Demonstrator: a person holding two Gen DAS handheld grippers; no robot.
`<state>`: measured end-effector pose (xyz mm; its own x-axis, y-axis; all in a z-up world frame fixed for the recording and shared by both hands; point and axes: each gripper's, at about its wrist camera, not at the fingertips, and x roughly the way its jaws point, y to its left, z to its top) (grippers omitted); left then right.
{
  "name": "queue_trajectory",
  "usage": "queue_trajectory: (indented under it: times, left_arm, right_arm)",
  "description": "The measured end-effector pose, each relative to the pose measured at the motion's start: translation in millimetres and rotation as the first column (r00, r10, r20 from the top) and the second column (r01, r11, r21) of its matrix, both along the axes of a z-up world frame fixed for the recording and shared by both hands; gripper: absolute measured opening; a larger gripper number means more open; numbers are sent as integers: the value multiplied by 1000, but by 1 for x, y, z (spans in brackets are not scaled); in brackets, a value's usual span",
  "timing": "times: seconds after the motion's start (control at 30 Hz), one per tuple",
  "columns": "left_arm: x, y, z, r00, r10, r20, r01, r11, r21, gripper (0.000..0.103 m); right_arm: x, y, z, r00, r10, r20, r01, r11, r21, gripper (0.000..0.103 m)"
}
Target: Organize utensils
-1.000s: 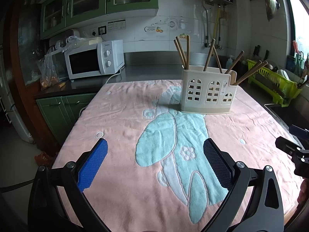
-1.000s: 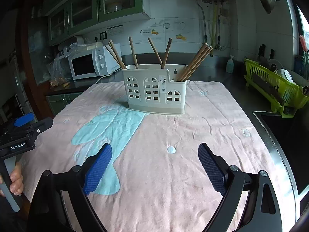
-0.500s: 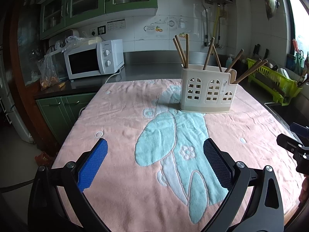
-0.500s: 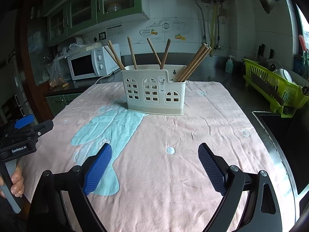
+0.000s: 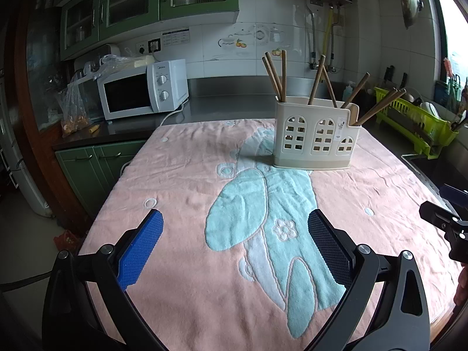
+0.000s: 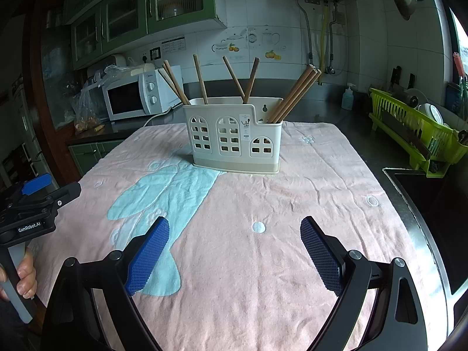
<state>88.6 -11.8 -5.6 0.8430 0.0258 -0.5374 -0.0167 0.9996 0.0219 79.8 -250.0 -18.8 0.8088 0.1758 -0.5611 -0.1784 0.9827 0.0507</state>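
A cream utensil holder (image 5: 315,138) with arched cut-outs stands upright on the pink towel (image 5: 187,175), far centre-right; it also shows in the right wrist view (image 6: 235,138). Several brown wooden chopsticks (image 5: 276,79) stick out of its compartments, some leaning right (image 6: 294,96). My left gripper (image 5: 235,239) is open and empty, low over the near towel. My right gripper (image 6: 235,247) is open and empty, also near the front edge. Each gripper appears at the edge of the other's view.
A white microwave (image 5: 143,90) sits on the dark counter at back left, with a plastic bag (image 5: 73,108) beside it. A green dish rack (image 5: 415,122) and a sink (image 6: 421,193) lie to the right. The towel (image 6: 307,193) has a blue rabbit pattern.
Both grippers have drawn back slightly from the holder, which looks a little farther. Their jaws stay open. Nothing on the towel has moved.
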Motion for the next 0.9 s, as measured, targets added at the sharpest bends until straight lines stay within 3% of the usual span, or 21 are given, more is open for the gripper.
queue_trajectory:
  times: [0.9]
  left_arm:
    - [-3,1,2,1000,-4,7,4,1000,6,98]
  right_arm:
    - [0,4,-2,1000,5,-1,-5,1000,-1,88]
